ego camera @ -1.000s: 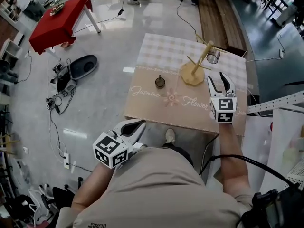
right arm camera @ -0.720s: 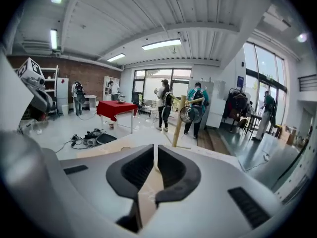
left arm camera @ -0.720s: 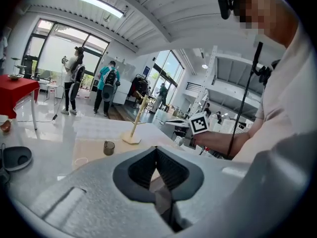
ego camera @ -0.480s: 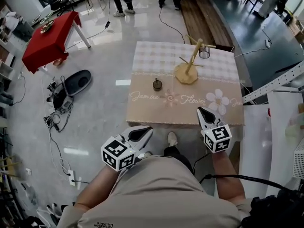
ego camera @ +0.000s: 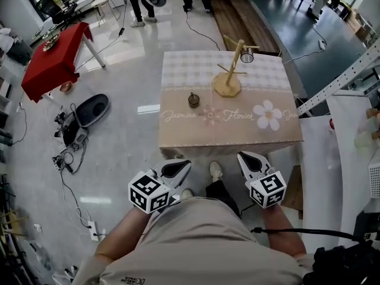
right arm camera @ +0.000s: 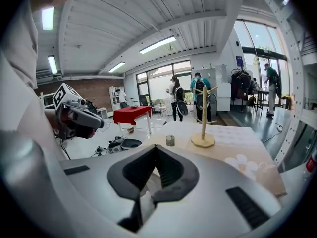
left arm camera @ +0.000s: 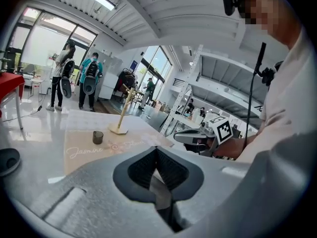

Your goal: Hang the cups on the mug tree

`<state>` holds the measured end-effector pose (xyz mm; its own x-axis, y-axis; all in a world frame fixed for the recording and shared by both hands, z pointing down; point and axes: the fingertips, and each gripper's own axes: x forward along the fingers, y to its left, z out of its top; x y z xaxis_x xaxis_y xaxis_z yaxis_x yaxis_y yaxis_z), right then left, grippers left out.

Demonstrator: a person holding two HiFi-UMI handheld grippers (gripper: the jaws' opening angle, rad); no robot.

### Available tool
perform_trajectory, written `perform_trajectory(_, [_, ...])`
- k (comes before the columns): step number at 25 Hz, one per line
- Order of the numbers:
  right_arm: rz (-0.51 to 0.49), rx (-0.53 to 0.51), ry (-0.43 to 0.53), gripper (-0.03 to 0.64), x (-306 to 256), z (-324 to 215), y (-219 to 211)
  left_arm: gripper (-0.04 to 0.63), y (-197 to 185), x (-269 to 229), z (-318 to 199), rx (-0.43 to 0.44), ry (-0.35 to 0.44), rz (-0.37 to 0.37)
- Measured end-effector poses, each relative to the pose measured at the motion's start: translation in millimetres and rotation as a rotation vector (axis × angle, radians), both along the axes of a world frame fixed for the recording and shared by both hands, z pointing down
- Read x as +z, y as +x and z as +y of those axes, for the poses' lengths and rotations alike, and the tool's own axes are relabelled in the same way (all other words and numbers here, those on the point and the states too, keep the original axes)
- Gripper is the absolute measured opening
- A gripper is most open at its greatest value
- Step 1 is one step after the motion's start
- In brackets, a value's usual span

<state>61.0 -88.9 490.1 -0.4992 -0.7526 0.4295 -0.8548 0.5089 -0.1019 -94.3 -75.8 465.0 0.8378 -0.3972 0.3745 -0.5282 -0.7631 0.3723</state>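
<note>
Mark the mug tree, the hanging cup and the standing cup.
mug tree point(ego camera: 224, 89), head view: its base.
hanging cup point(ego camera: 247, 56), head view: its side.
standing cup point(ego camera: 193, 100), head view: its mouth.

The person keeps both arms bent and close to the body. The left forearm point(ego camera: 119, 230) and the right forearm point(ego camera: 278, 225) reach forward at waist height. The left gripper point(ego camera: 183, 165) points forward and a little to the right, its jaws pressed together with nothing between them. The right gripper point(ego camera: 243, 157) points forward and a little to the left, its jaws also together and empty.
</note>
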Motion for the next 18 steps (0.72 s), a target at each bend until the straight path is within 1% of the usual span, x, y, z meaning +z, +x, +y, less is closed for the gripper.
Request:
perform_trajectory(9, [-0.006, -0.019, 0.003, 0.014, -1.2, 37.8, -28.2, 0.005, -7.5, 2.1, 21.5, 0.036, 0.006, 0.007])
perform_trajectory(18, [0.014, -0.051, 0.009, 0.013, -5.2, 41.7, -47.6, 0.005, -19.8, 2.4, 25.6, 0.031, 0.011, 0.018])
